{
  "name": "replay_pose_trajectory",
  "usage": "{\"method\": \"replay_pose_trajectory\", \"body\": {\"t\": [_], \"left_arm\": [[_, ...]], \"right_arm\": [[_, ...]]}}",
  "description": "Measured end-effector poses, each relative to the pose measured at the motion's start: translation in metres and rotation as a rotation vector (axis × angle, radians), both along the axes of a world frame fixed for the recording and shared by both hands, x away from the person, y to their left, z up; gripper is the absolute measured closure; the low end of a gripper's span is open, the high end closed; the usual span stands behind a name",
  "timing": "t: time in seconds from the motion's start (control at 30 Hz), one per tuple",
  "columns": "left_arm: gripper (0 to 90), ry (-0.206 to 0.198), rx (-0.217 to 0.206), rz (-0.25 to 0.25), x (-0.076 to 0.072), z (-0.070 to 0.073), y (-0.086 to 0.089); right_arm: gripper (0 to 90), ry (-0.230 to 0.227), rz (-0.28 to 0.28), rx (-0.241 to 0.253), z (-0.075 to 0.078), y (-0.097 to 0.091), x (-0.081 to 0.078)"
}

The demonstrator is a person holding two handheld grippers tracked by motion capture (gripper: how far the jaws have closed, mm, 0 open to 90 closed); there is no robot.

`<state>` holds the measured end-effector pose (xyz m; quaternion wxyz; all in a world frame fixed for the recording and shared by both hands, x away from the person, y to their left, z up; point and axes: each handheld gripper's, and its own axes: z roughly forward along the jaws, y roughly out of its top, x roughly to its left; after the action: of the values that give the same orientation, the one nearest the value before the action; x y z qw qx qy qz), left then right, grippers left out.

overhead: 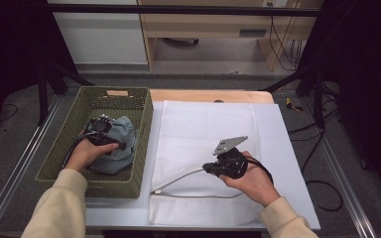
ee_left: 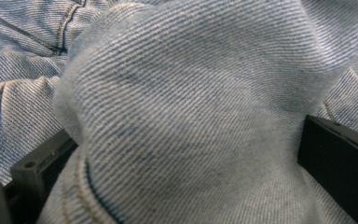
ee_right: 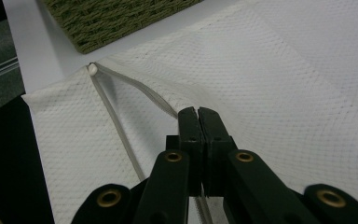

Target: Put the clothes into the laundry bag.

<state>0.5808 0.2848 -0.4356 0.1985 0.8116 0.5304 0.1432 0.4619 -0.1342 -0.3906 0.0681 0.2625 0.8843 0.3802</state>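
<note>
Left gripper pinches denim inside the basket; right gripper clamps the mesh bag's zipper edge.

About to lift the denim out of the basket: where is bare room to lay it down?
Best room is the far half of the white mesh bag, between the basket and the bare table strip at the right. Another bare table strip lies below the basket. Crowded: the bag's near end, where the right claw pinches its open zipper edge, and the basket, full of denim.

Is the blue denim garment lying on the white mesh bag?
No, the denim garment lies inside the green woven basket, beside the mesh bag.
</note>
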Motion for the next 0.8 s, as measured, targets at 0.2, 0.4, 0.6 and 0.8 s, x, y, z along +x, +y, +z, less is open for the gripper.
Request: {"method": "replay_pose_trajectory", "body": {"t": [0.2, 0.4, 0.6, 0.8], "left_arm": [[0.0, -0.010, 0.011, 0.001, -0.0012, -0.0026, -0.0010], [5.3, -0.007, 0.030, 0.019, -0.0024, -0.0057, -0.0016], [18.2, 0.009, 0.024, 0.010, -0.0041, -0.0031, 0.0002], [33.8, 0.017, 0.038, 0.002, -0.0067, 0.0011, -0.0024]], "right_arm": [[89.2, -0.001, -0.001, 0.002, 0.0008, -0.0008, -0.0003], [89.2, -0.001, 0.002, -0.002, 0.0008, -0.0006, 0.0001], [89.2, -0.006, 0.001, -0.004, 0.0027, -0.0013, -0.0009], [89.2, -0.008, 0.002, -0.004, 0.0026, -0.0014, -0.0013]]}}
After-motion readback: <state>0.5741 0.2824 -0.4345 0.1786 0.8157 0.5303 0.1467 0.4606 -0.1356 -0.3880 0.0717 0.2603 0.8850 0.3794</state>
